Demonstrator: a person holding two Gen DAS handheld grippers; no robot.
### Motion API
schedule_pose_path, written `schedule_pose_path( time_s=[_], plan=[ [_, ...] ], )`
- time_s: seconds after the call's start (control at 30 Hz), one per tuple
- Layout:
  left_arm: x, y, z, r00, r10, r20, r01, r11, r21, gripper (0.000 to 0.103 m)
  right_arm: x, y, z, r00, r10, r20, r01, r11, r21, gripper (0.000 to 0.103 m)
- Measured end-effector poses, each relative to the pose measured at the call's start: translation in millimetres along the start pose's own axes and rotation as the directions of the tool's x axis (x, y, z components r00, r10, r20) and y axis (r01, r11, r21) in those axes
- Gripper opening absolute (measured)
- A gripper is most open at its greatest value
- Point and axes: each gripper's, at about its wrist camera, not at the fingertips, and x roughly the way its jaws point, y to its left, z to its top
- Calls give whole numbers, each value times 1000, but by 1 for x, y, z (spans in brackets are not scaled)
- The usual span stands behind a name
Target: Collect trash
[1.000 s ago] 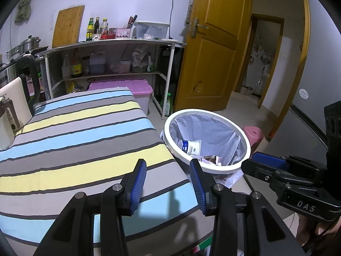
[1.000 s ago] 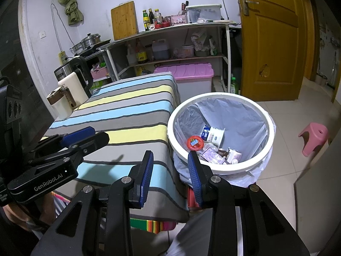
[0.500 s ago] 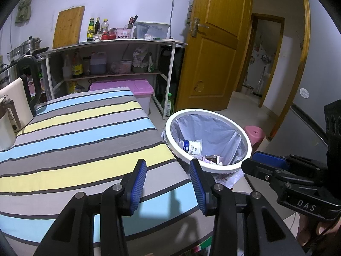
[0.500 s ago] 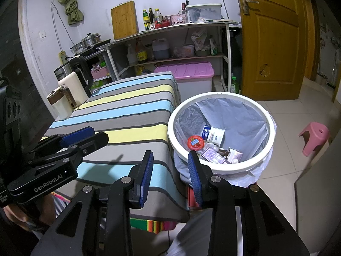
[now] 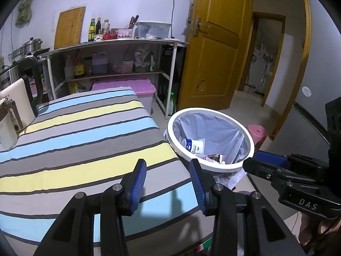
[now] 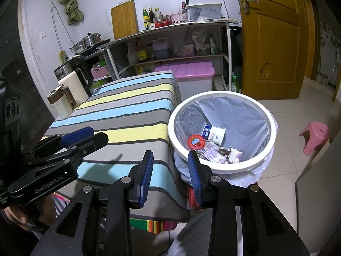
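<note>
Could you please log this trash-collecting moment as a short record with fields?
left claw: open, nothing between the pads, held over the near edge of the table
right claw: open, nothing held, over the table corner beside the bin
bin: white rim, grey liner, on the floor by the table
bin contents: yogurt cup, red lid, wrappers
striped tablecloth: no trash visible on it
kettle: at the far left edge of the table

Your left gripper (image 5: 168, 184) and right gripper (image 6: 170, 173) both point downward, side by side, jaws parted and empty.
</note>
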Motion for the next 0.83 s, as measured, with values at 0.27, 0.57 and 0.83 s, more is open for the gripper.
schedule_pose_path(
  time_s=[0.27, 0.57, 0.83],
  plan=[
    [0, 1, 0, 1000, 17, -3, -17, 1000, -1, 42, 1, 1, -2, 1000, 0, -1, 0, 1000, 0, 35],
    [2, -4, 0, 1000, 21, -4, -21, 1000, 10, 42, 2, 0, -1, 1000, 1, -4, -1, 1000, 0, 35],
    [3, -5, 0, 1000, 23, -5, -23, 1000, 3, 42, 3, 0, -1, 1000, 1, -7, -1, 1000, 0, 35]
  ],
)
